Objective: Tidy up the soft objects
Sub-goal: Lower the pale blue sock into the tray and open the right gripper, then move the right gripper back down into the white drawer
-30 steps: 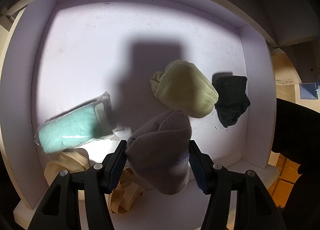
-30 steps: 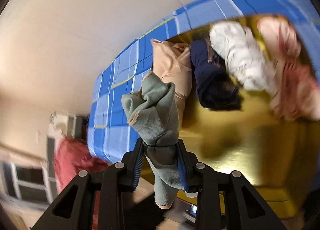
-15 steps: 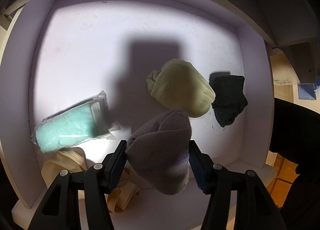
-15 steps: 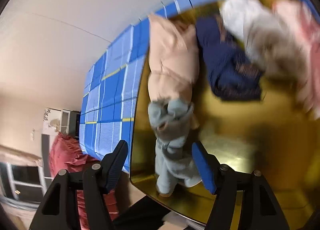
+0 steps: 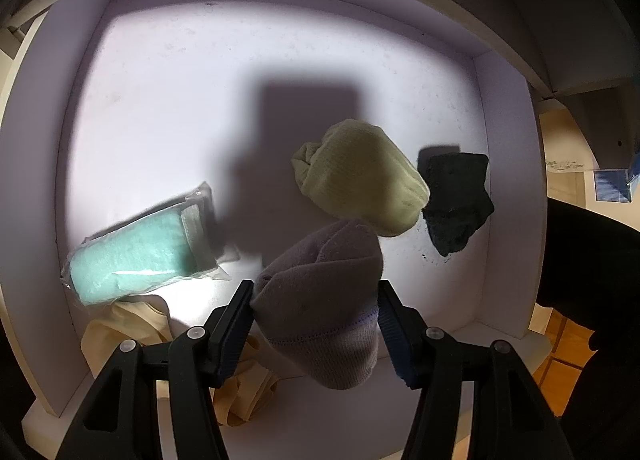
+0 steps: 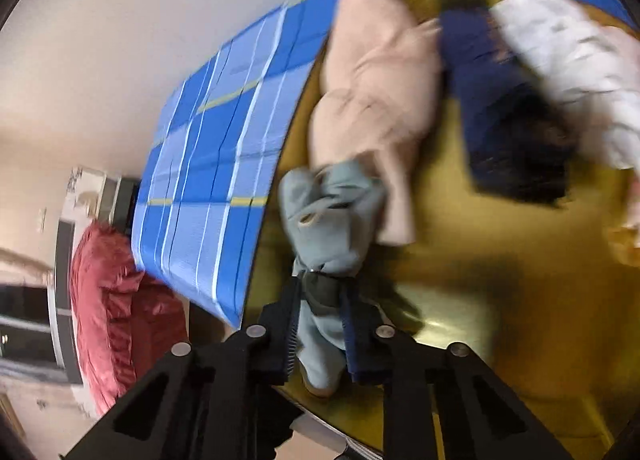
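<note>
Mauve rolled sock [image 5: 320, 312] clamped upright, grey-green cloth [image 6: 328, 219] pinched, drooping

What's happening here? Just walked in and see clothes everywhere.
A person is sorting soft things with two handheld grippers. The left gripper holds a grey sock over a white drawer that has a yellow sock, a black sock and a teal packet in it. The right gripper is shut on a grey-green garment over a yellow bin of clothes.

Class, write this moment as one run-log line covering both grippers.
left gripper: shut on grey sock, over white drawer | right gripper: shut on grey-green cloth, over yellow bin
</note>
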Motion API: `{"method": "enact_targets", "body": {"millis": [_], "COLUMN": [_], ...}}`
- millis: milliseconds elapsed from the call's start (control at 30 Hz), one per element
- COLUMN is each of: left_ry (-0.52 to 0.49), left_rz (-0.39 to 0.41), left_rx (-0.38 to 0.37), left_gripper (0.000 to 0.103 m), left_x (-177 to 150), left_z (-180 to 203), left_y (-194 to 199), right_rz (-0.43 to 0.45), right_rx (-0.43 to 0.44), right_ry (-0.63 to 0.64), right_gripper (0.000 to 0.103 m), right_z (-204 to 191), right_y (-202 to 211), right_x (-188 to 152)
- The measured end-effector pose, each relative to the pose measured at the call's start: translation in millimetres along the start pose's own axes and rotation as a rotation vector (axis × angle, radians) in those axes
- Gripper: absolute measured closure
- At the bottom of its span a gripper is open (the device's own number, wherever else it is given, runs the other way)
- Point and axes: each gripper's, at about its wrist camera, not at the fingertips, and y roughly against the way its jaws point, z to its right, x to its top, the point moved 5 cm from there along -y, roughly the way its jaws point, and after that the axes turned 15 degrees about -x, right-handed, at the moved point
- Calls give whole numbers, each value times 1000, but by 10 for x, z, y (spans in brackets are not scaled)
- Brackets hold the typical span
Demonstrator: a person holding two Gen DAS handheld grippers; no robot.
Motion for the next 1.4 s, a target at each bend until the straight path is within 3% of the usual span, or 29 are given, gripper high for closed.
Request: {"method": "enact_targets", "body": {"millis": [233, 600, 1133, 1400], "left_ry": [-5, 3, 37, 53], "left_rz": [3, 5, 43, 76], "left_rx": [-6, 16, 38, 32], "left_gripper": [43, 43, 43, 43], "left_x": [17, -18, -40, -76], "left_z": [15, -46, -199, -260], "left_y": [39, 1, 75, 162], "right_rz": [-4, 83, 225, 147], "right_rx": [1, 61, 10, -148], "right_ry": [9, 9, 335, 466], "right_gripper": [80, 76, 68, 64], "right_z": [-9, 353, 738, 1030], "right_y": [-93, 412, 975, 513], "right_x": [-41, -225, -1360, -1935]}}
